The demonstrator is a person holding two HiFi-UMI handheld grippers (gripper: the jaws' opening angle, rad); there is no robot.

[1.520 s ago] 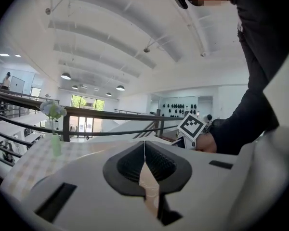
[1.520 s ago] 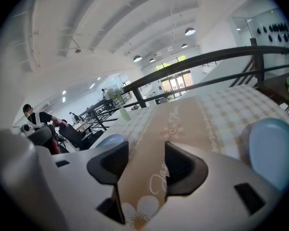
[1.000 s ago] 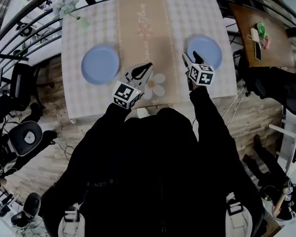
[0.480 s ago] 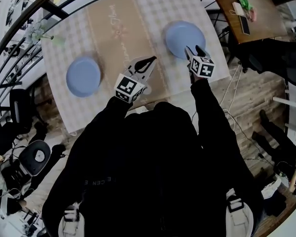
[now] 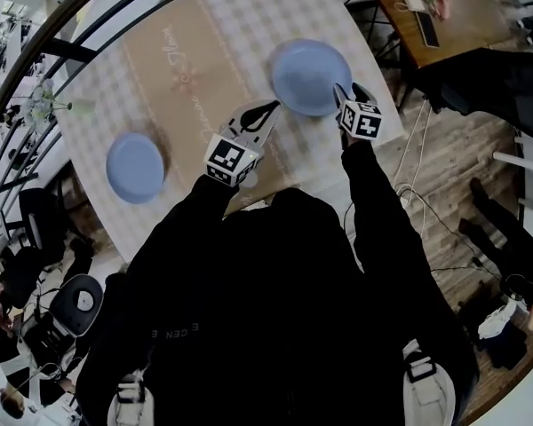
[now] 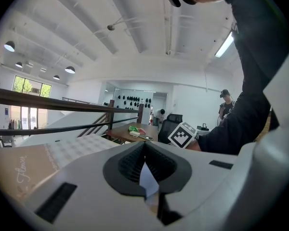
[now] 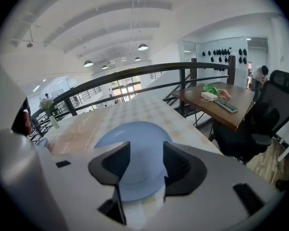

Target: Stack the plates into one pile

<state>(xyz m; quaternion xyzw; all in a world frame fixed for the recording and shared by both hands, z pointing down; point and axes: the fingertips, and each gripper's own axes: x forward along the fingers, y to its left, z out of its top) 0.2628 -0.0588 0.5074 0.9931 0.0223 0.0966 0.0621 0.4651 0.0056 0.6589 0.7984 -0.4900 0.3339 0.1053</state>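
While right gripper (image 5: 350,89), jaws apart, narrows beside plate (image 5: 304,74) | left gripper (image 5: 268,107) closed

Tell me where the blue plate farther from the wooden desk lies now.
In the head view, this blue plate lies at the left, on the checked cloth left of the beige runner, far from the other plate.
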